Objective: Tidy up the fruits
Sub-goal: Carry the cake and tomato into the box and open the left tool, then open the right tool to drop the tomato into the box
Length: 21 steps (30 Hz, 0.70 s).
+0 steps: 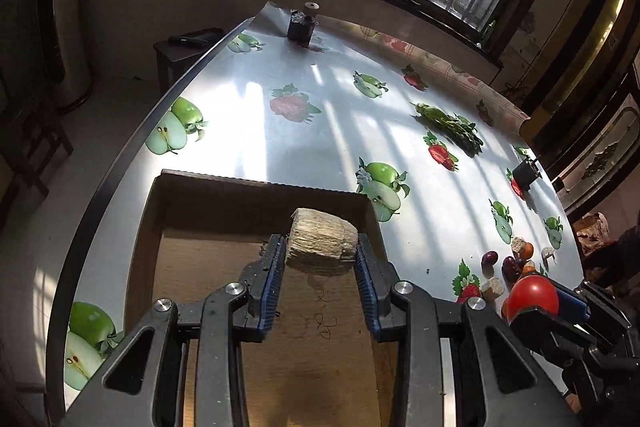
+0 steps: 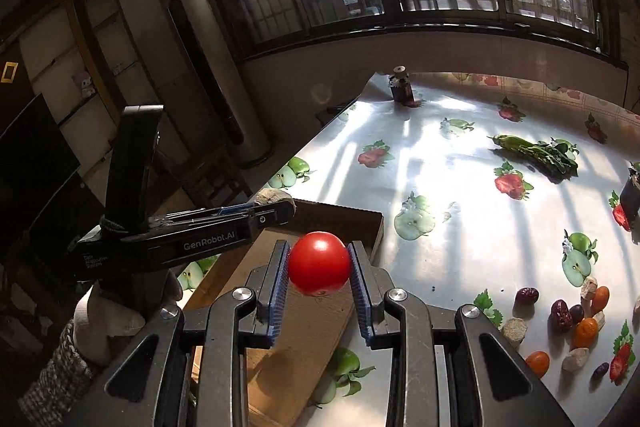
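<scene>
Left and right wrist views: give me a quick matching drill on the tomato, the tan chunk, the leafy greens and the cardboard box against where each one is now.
Things:
1. tomato
2. tan chunk
3. leafy greens
4. cardboard box

Places:
A. lying loose on the far side of the table
B. between the right gripper fingers
C. on the table under both grippers
D. between the left gripper fingers

Pairs: 1-B, 2-D, 3-A, 4-C
</scene>
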Tool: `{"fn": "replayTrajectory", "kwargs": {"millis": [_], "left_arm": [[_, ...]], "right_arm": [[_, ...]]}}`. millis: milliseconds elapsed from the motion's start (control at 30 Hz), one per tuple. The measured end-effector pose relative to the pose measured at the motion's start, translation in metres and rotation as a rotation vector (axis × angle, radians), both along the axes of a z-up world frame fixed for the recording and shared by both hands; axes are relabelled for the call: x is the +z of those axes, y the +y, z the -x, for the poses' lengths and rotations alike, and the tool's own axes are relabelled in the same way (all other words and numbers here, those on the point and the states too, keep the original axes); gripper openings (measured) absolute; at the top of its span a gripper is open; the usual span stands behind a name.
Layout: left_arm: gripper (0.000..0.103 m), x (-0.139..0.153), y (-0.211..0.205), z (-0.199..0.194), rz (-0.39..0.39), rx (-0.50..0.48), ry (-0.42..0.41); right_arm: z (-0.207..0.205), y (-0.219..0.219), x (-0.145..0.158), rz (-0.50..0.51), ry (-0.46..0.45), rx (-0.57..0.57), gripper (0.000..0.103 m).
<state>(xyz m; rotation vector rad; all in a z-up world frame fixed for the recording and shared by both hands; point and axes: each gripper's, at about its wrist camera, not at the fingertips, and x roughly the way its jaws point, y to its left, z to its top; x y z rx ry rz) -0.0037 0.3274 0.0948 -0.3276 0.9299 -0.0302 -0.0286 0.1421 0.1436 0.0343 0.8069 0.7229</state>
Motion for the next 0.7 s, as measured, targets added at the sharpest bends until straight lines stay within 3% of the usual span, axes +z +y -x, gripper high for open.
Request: {"fn": "replayTrajectory", "kwargs": {"millis": [233, 467, 533, 600, 700], "left_arm": [[0.034, -0.051, 0.018, -0.023, 0.035, 0.061, 0.107], [0.040, -0.064, 0.030, -0.024, 0.098, 0.078, 0.092], [0.044, -0.062, 0.033, -0.022, 0.107, 0.083, 0.064], [0.047, -0.059, 0.035, -0.019, 0.111, 0.077, 0.034], [0.047, -0.055, 0.033, -0.014, 0.085, 0.055, -0.012]], "right_arm": [[-0.046, 0.056, -0.076, 0.151, 0.088, 0.004, 0.032], [-0.064, 0.072, -0.104, 0.208, 0.081, -0.021, 0.032], [-0.067, 0.070, -0.107, 0.212, 0.075, -0.033, 0.038], [-0.066, 0.068, -0.104, 0.190, 0.069, -0.034, 0.056], [-0.062, 0.061, -0.096, 0.162, 0.060, -0.050, 0.058]]}}
